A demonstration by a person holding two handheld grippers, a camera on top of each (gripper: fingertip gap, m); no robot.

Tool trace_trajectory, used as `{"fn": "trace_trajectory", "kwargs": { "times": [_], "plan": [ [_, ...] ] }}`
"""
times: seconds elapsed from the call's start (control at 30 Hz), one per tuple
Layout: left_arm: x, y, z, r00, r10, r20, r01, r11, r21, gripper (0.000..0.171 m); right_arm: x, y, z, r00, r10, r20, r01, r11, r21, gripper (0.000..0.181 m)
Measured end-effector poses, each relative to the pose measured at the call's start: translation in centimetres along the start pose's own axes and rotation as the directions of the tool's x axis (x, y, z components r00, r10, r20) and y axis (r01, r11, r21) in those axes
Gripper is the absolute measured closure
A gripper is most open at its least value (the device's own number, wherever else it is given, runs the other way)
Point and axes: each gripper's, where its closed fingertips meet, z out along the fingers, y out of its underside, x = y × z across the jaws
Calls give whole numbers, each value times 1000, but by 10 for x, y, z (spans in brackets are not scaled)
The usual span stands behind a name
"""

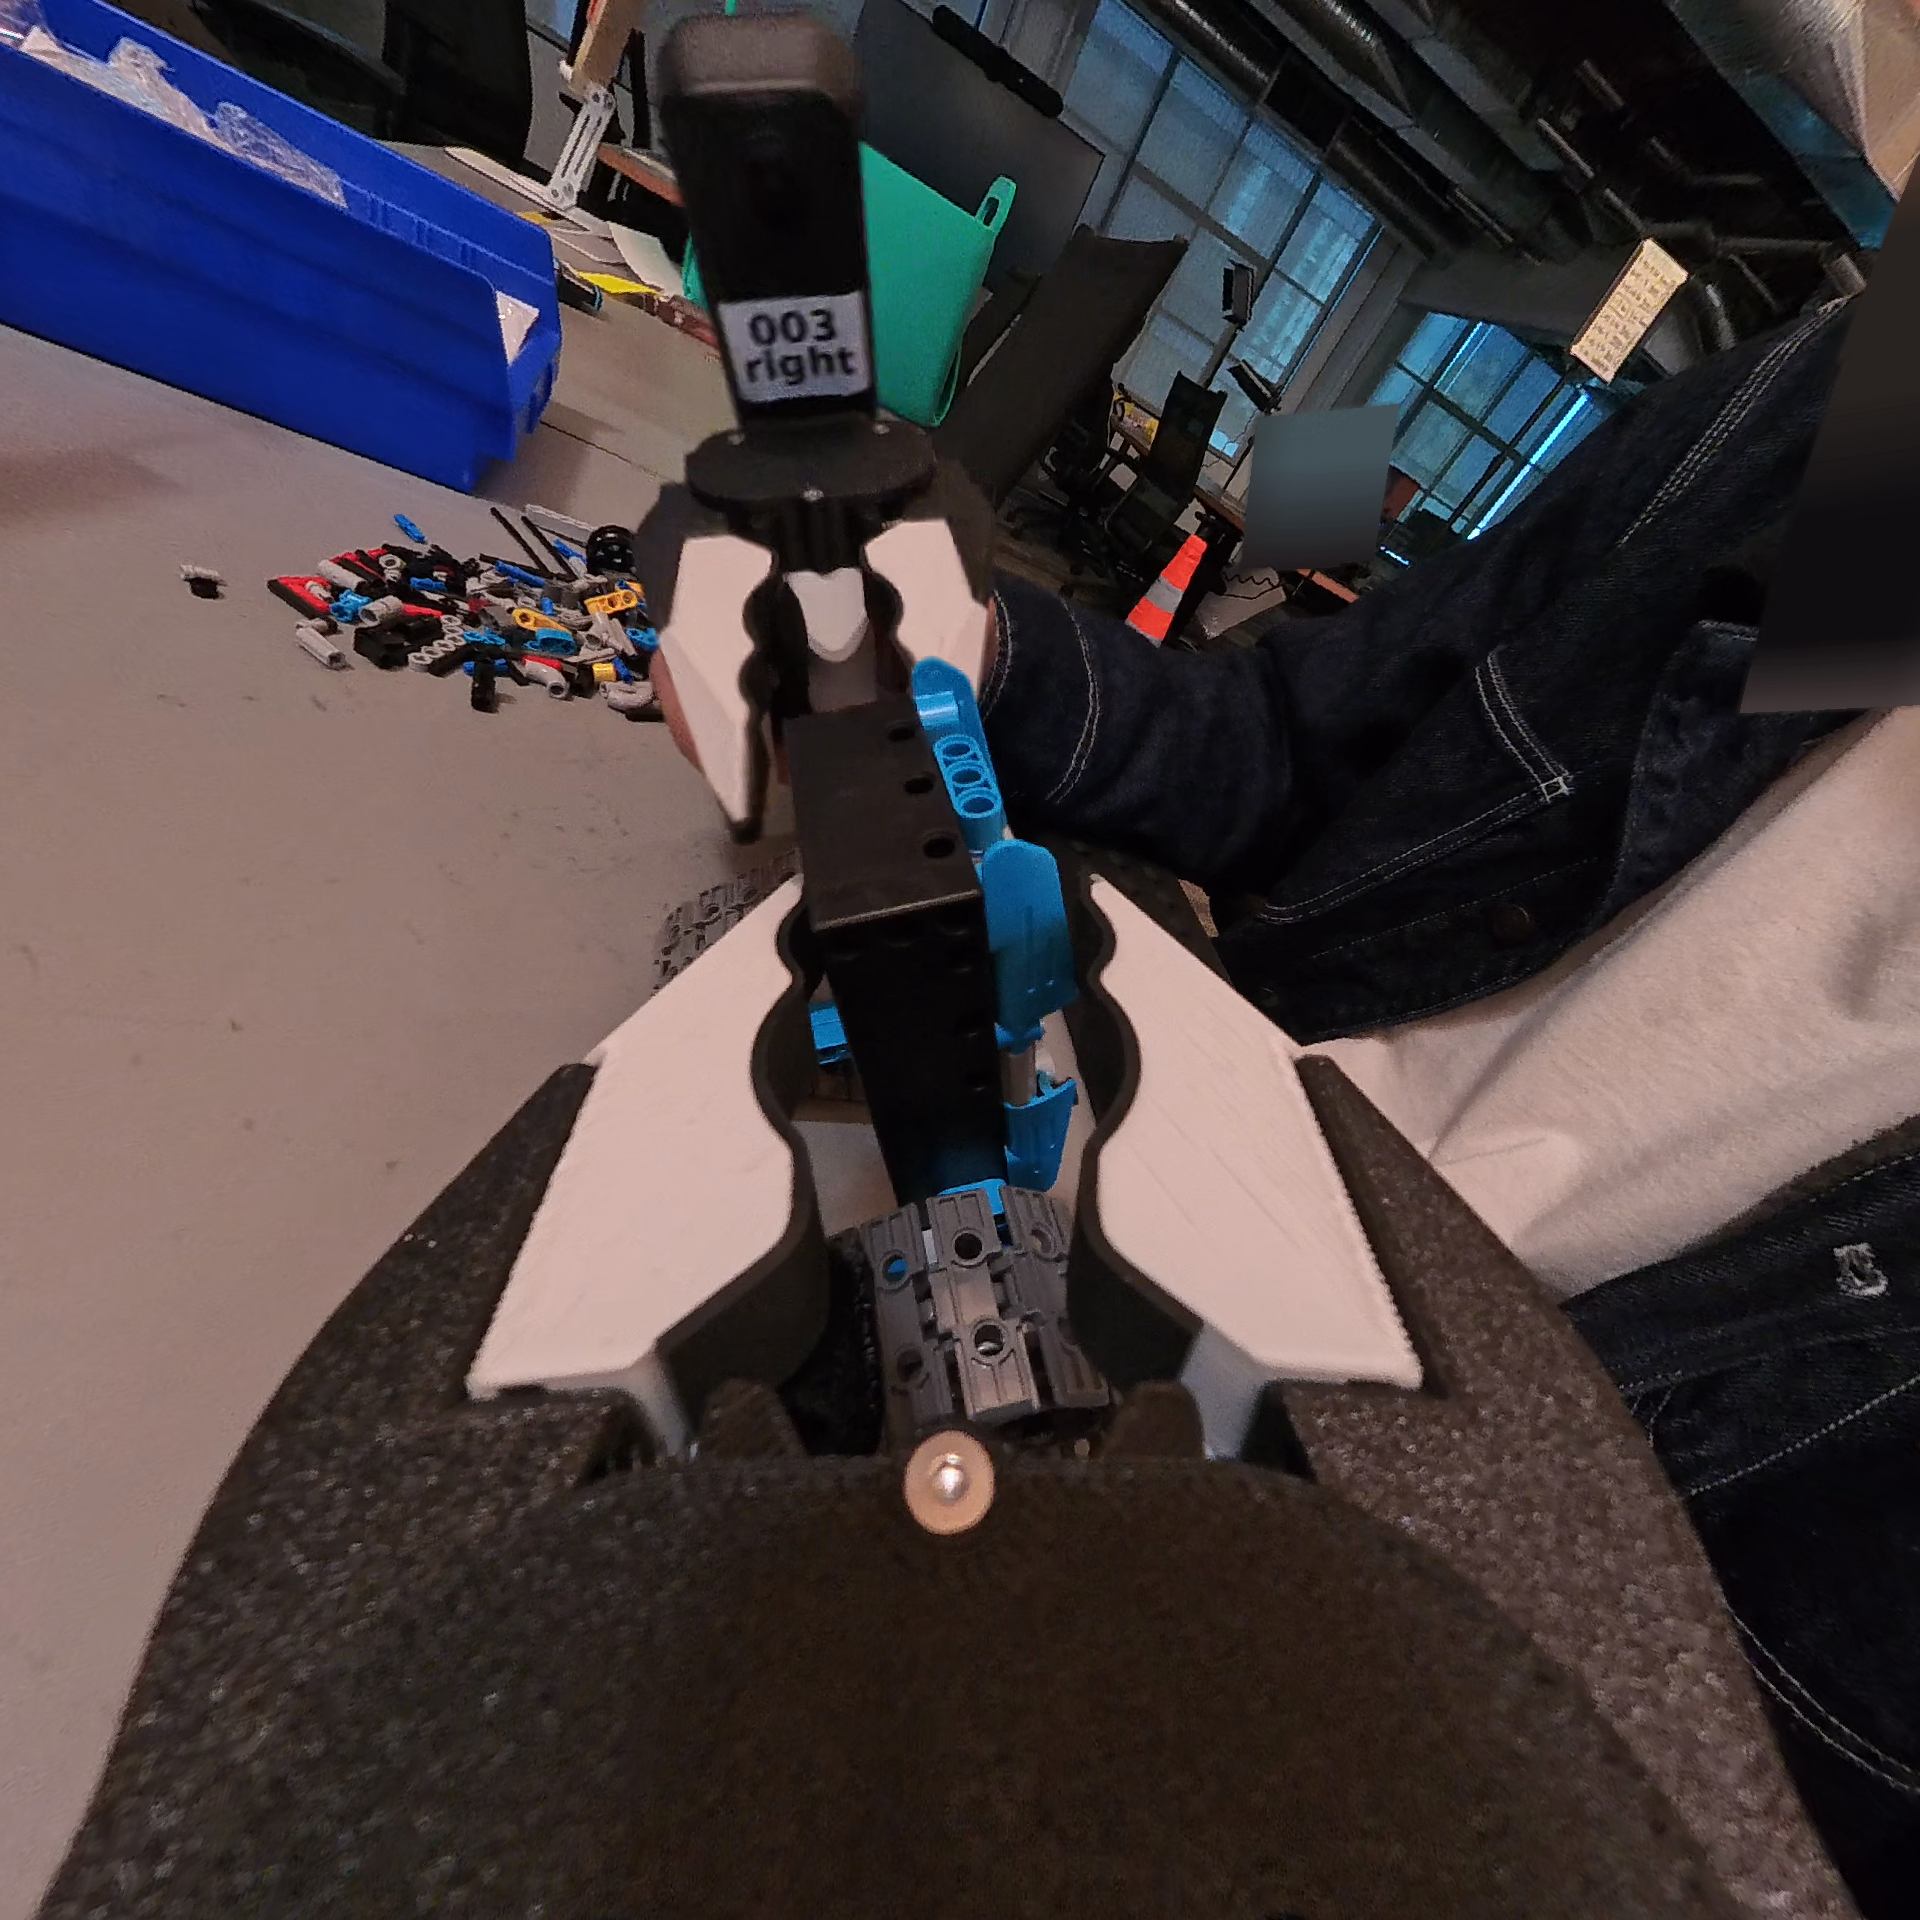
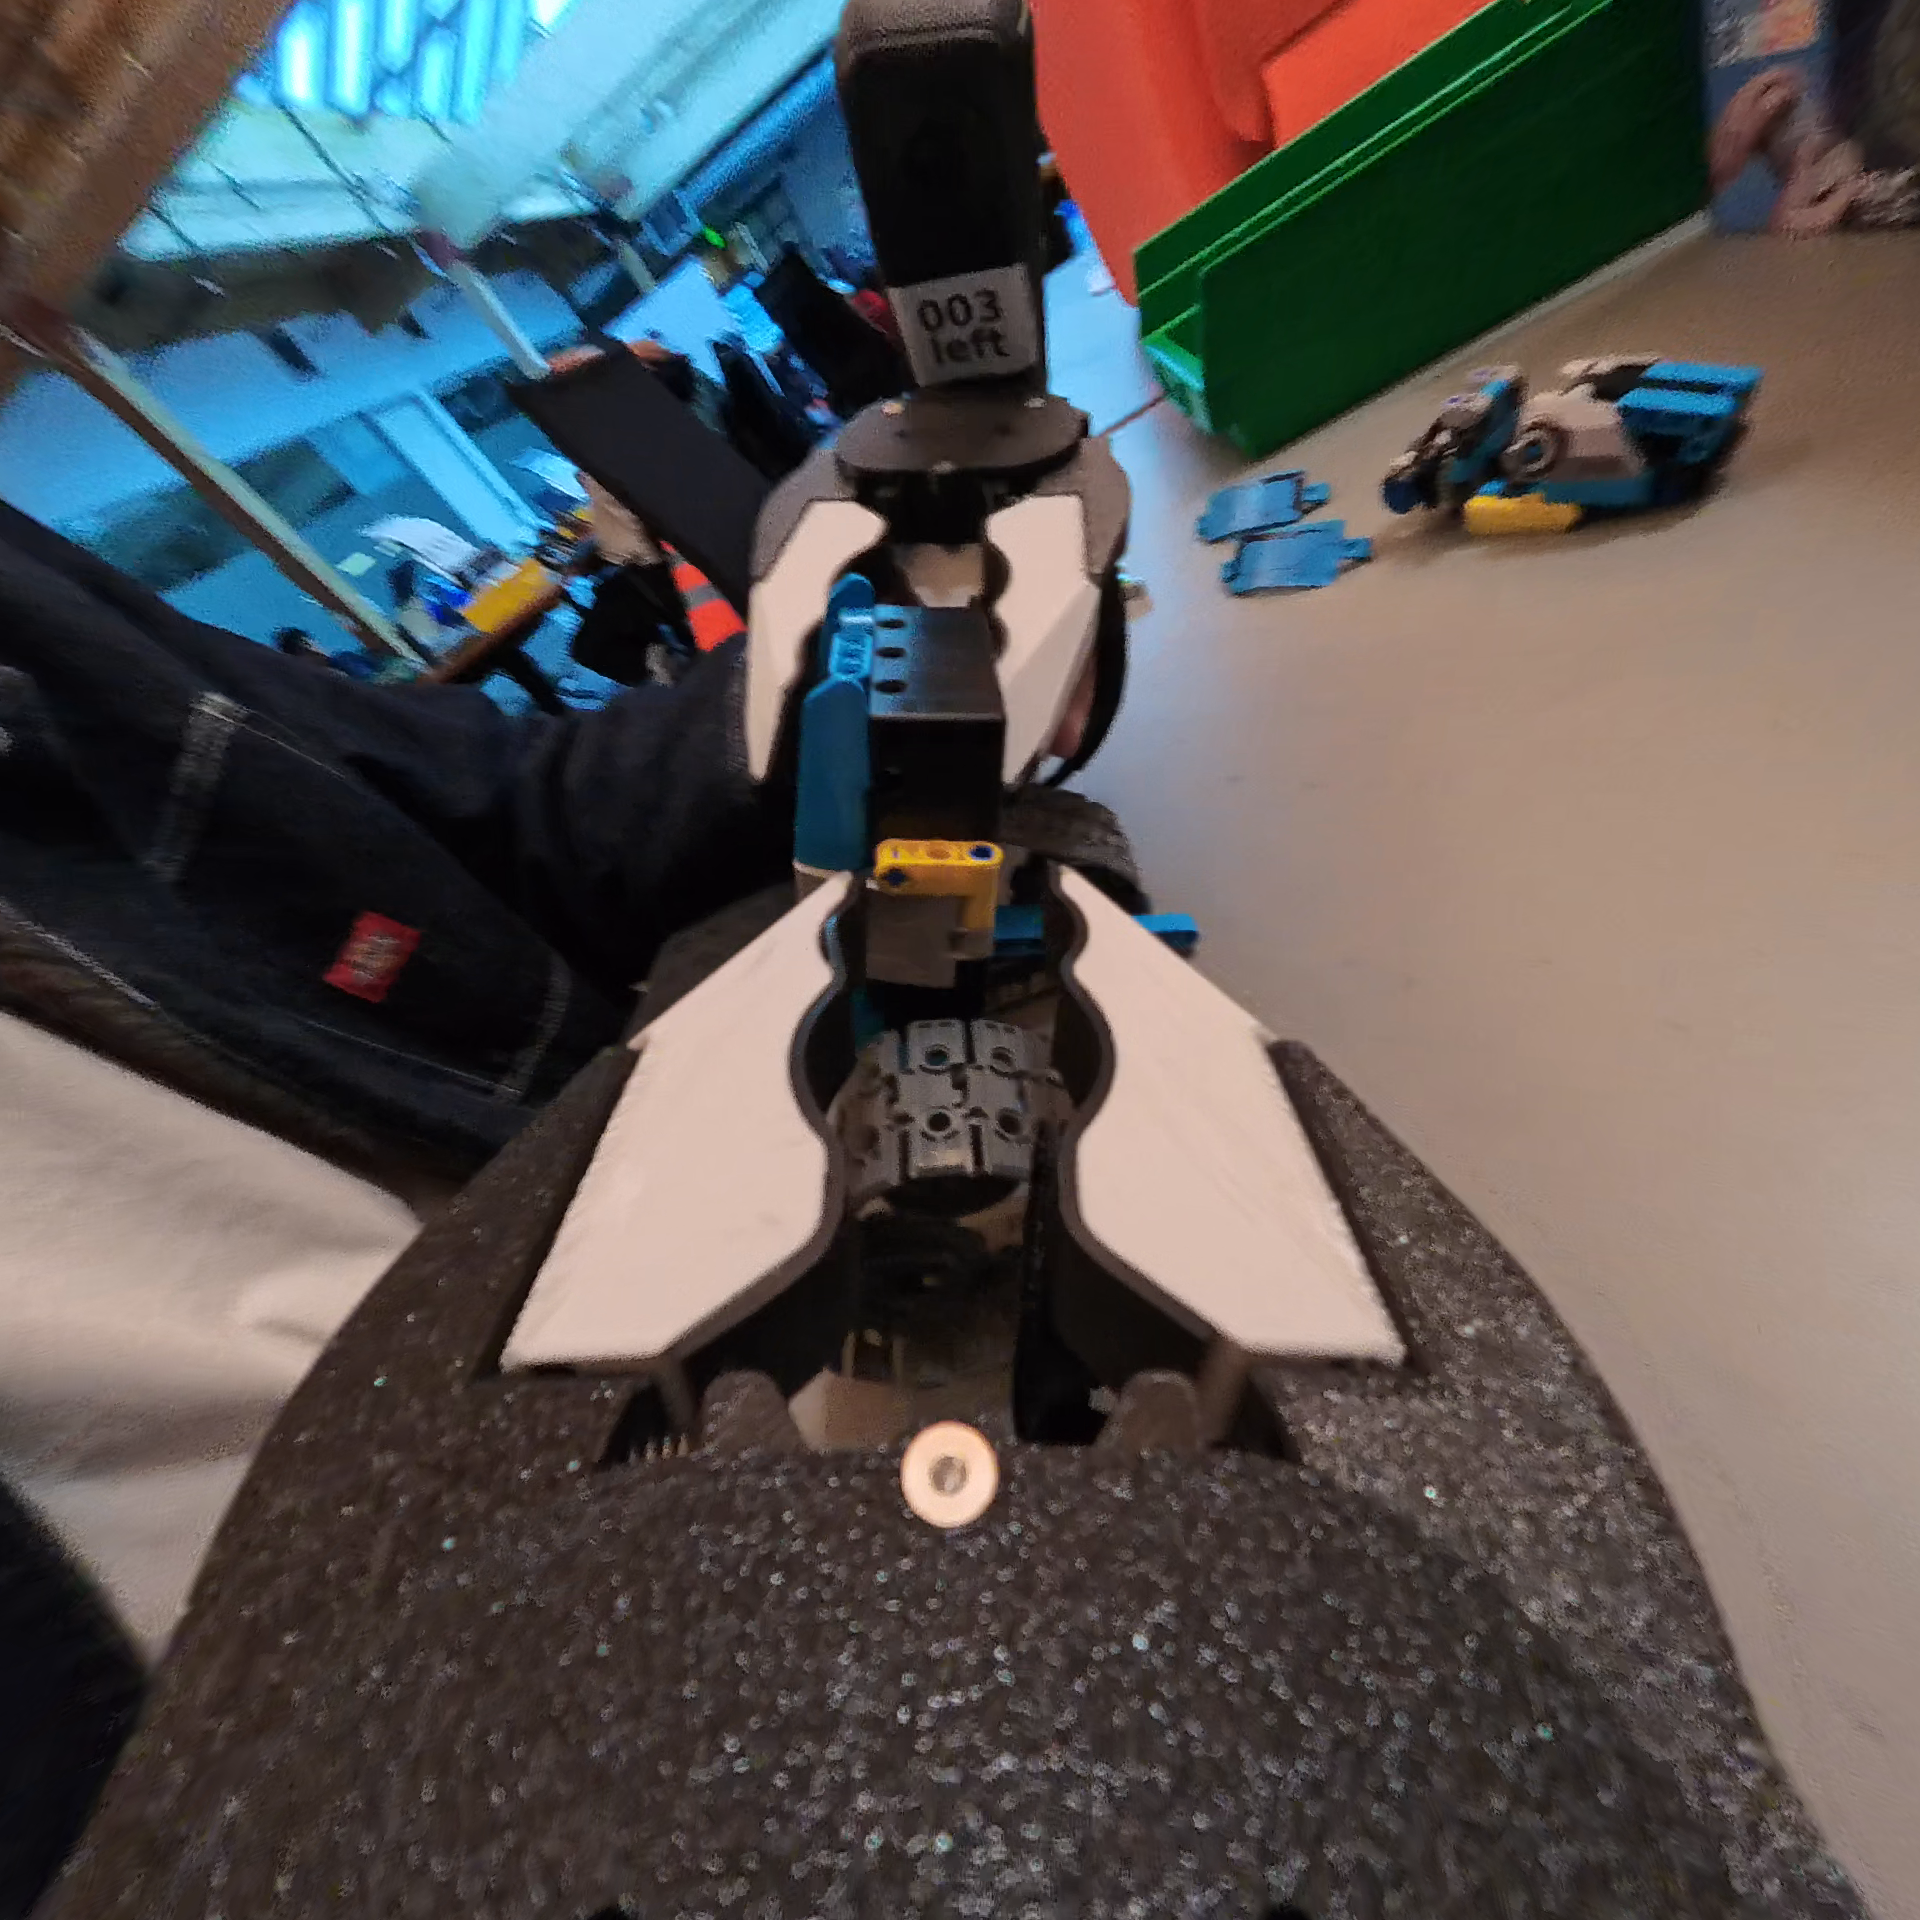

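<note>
Black and blue plastic makes up the toy model [image 1: 914, 977] caught between the two grippers, which face each other end to end. The left gripper [image 1: 940, 1049] is clamped on the near end of it, with a band of grey track links [image 1: 977, 1309] sitting deep between its white fingers [image 1: 665, 1195]. The right gripper [image 2: 951, 935] grips the opposite end, where a yellow piece [image 2: 940, 868] shows; its view is blurred, so how firmly it bites is hard to say.

The model is lifted just above the grey table [image 1: 260, 987]. A pile of loose pieces [image 1: 478, 623] lies well apart beside a blue bin [image 1: 260, 260]; a second small model [image 2: 1579, 447] and a green bin [image 2: 1403, 249] sit on the other side.

Risk, as I judge it: both holds are on a push-fit build, so any twist or pull between the hands could pop parts apart. The track links look loose enough to slip.
</note>
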Motion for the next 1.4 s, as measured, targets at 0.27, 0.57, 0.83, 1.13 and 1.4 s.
{"fn": "trace_trajectory", "kwargs": {
  "times": [0.27,0.57,0.83,1.13,1.4],
  "plan": [
    [4,1,1,1000,10,-22,-10,1000,6,126,-10,1,6,980,130,153,-134,991,12,157],
    [3,3,-2,999,46,10,-46,999,-8,127,-11,3,4,994,32,102,-32,999,1,160],
    [-16,-9,-50,992,14,125,-27,995,101,130,-3,-26,-64,999,15,35,-22,981,193,160],
    [-48,-19,-35,968,-5,249,-24,993,115,126,28,-15,-52,962,-139,-236,161,984,75,159],
    [-47,-18,-42,973,-20,229,-9,992,127,126,19,-4,-34,967,-157,-201,164,986,16,159]
  ]
}}
